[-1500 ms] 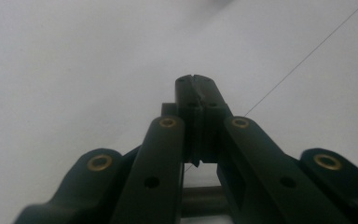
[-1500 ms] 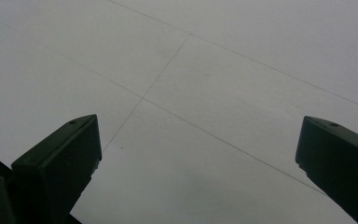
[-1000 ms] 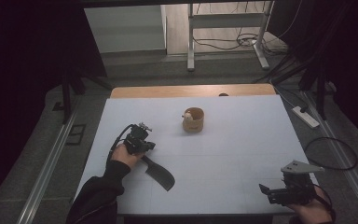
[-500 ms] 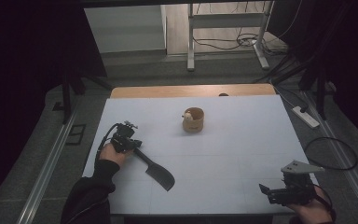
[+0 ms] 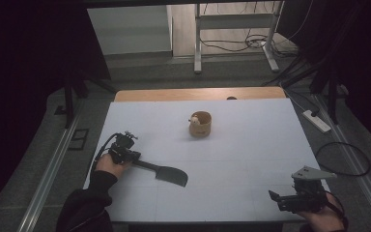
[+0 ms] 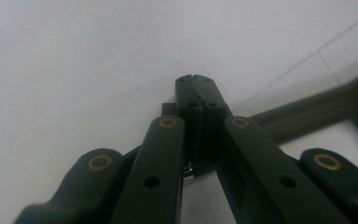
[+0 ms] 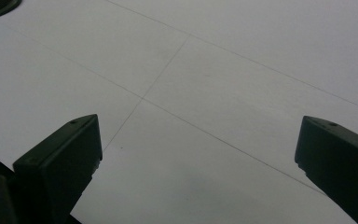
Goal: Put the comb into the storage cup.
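Spatula (image 5: 160, 171) — blade toward near-right.

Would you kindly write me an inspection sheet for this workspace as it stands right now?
Surface: white table top with faint seam lines; a wooden strip along its far edge.
Job's things: black spatula lying flat, blade toward the table's middle, handle at the left gripper.
Clutter: small wooden cup with a pale item inside, at centre back.
Grippers: left gripper shut on the spatula's handle, fingers pressed together; right gripper open, holding nothing, near the front right corner.
Cables: one loops from the left gripper; loose coil and power strip on the floor at right.
Surroundings: dark room, metal frame legs behind the table.
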Action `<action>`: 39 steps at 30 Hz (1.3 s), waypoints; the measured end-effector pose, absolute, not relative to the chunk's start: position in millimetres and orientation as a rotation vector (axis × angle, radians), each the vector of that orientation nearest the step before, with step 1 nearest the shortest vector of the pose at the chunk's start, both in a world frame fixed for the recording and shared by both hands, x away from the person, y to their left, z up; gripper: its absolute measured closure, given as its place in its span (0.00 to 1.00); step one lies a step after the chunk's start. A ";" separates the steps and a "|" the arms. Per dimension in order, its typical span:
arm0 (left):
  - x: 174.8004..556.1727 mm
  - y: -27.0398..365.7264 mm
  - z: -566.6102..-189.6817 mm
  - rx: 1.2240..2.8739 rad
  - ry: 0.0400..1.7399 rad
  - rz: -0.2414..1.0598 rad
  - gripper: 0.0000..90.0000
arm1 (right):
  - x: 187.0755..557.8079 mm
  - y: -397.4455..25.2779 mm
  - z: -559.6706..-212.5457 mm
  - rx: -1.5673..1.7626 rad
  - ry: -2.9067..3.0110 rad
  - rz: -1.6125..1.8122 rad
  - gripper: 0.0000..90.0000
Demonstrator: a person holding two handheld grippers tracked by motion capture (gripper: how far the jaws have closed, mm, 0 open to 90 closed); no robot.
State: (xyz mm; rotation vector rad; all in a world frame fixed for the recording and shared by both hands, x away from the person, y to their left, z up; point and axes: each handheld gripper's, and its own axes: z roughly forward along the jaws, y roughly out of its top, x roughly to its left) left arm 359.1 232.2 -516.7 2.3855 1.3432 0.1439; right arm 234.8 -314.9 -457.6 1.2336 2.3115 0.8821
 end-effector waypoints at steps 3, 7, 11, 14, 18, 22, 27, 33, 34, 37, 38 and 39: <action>349.3 235.3 -516.7 2.390 1.348 0.130 0.98 | 234.8 -314.7 -457.6 1.234 2.311 0.881 0.01; 340.0 236.1 -516.5 2.397 1.347 0.115 0.98 | 235.0 -314.5 -457.6 1.235 2.310 0.881 0.01; 331.1 235.5 -515.7 2.412 1.345 0.105 0.98 | 235.0 -314.3 -457.6 1.234 2.311 0.879 0.01; 324.2 234.2 -514.8 2.427 1.345 0.105 0.98 | 235.0 -314.3 -457.6 1.234 2.310 0.880 0.01; 317.6 233.0 -514.4 2.432 1.348 0.094 0.98 | 235.0 -314.2 -457.5 1.232 2.312 0.878 0.01; 310.8 231.6 -513.8 2.437 1.350 0.068 0.98 | 235.0 -314.0 -457.5 1.231 2.311 0.880 0.01; 304.0 227.0 -513.0 2.440 1.346 0.038 0.98 | 235.1 -313.9 -457.5 1.228 2.313 0.880 0.01; 297.7 218.0 -513.0 2.437 1.329 -0.010 0.98 | 235.2 -313.7 -457.4 1.226 2.314 0.880 0.01; 296.3 215.4 -513.1 2.440 1.325 -0.026 0.98 | 235.1 -313.6 -457.4 1.225 2.314 0.880 0.01; 295.7 215.1 -512.5 2.430 1.335 -0.022 0.98 | 235.2 -313.7 -457.4 1.226 2.314 0.881 0.01; 295.7 215.1 -512.5 2.430 1.335 -0.022 0.98 | 235.2 -313.7 -457.4 1.226 2.314 0.881 0.01; 295.4 217.6 -510.3 2.411 1.347 -0.003 0.98 | 235.1 -313.7 -457.4 1.225 2.313 0.881 0.01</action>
